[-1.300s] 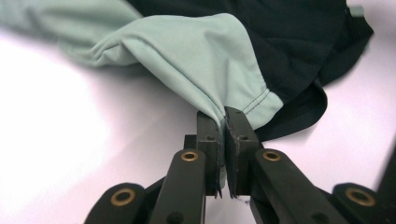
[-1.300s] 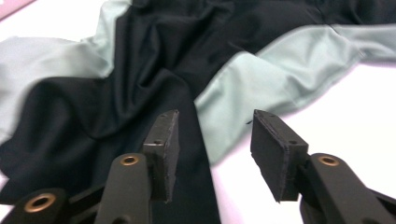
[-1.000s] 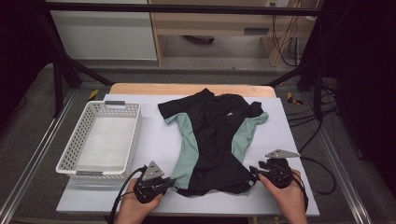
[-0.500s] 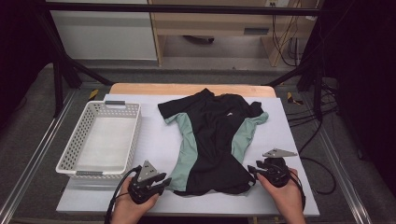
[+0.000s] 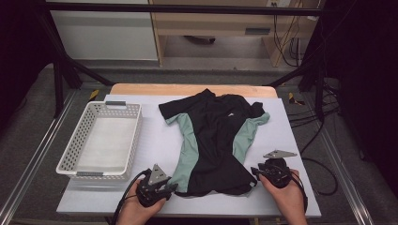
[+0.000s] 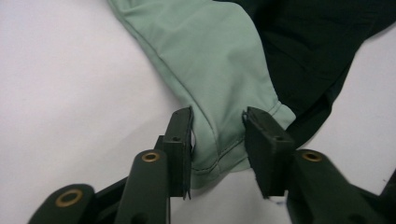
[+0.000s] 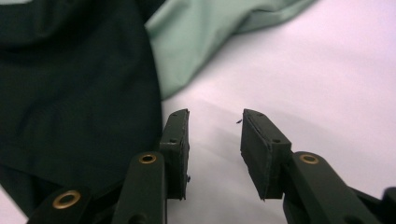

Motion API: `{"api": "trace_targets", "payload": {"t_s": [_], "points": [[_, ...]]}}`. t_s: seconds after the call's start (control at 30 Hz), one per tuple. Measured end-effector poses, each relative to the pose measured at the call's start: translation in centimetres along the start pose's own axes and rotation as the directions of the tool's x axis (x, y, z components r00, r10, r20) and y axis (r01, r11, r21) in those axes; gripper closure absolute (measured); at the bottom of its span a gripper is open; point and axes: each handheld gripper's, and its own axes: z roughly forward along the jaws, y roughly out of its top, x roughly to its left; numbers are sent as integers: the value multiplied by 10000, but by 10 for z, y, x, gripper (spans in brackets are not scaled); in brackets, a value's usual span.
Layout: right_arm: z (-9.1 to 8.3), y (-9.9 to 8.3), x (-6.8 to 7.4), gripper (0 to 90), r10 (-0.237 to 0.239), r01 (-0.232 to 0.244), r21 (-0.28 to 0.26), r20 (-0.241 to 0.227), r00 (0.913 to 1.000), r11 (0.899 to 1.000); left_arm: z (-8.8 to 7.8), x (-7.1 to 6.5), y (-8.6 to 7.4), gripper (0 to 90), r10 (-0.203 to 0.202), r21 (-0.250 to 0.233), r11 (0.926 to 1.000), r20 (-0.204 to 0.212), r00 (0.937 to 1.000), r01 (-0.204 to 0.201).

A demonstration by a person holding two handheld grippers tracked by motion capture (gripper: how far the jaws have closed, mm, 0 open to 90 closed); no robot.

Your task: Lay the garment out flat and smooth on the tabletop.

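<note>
Shirt spread flat, both tools at its hem corners.
The shirt (image 5: 213, 140) lies on the surface (image 5: 305, 187), presumably for folding. The left tool (image 6: 217, 135), just opening, straddles the green hem unpinched; the right tool (image 7: 215, 140), closing, holds nothing beside the black edge.

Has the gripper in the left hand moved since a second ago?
Yes, slightly: against the white basket, the left gripper has slid toward the table's near edge, away from the shirt, its fingers just opening.

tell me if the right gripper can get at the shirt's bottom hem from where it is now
Probably yes. The right gripper sits beside the shirt at its hem corner, jaws open over bare table, the black fabric just past one jaw. Nothing lies between.
</note>
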Motion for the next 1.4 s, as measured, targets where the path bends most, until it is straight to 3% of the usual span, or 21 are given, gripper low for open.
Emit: {"api": "trace_targets", "payload": {"t_s": [0.13, 0.2, 0.37, 0.53, 0.67, 0.93, 1.23, 1.4], "points": [[1, 2, 6, 640, -288, 287, -40, -314, 9991, 9996, 0, 0, 3, 793, 441, 52, 9990, -129, 9989, -440], [1, 2, 9, 641, -443, 442, -41, -501, 9978, 9990, -3, 2, 3, 821, 482, 39, 9988, -244, 9985, -481], [2, 3, 13, 643, -479, 478, -33, -681, 9965, 9989, -15, 11, 3, 841, 228, -246, 9994, -495, 9985, -241], [4, 3, 13, 649, -494, 492, 371, 46, 9988, 9981, -21, 23, 1, 843, -239, -439, 9988, -533, 9983, 216], [5, 2, 15, 646, -532, 539, 413, -187, 9984, 9977, -24, 29, 0, 843, -463, -550, 9976, -574, 9973, 431], [5, 10, 42, 614, -1051, 1036, -173, -1579, 9819, 9945, -23, 30, -1, 836, -498, -566, 9973, -600, 9970, 464], [18, 13, 70, 548, -1847, 1888, 79, -1719, 9676, 9820, -22, 30, -1, 816, -497, -603, 9971, -637, 9967, 459], [25, 13, 81, 507, -2437, 2511, 409, -1344, 9605, 9671, -21, 30, -1, 816, -466, -589, 9973, -654, 9968, 428]]}}
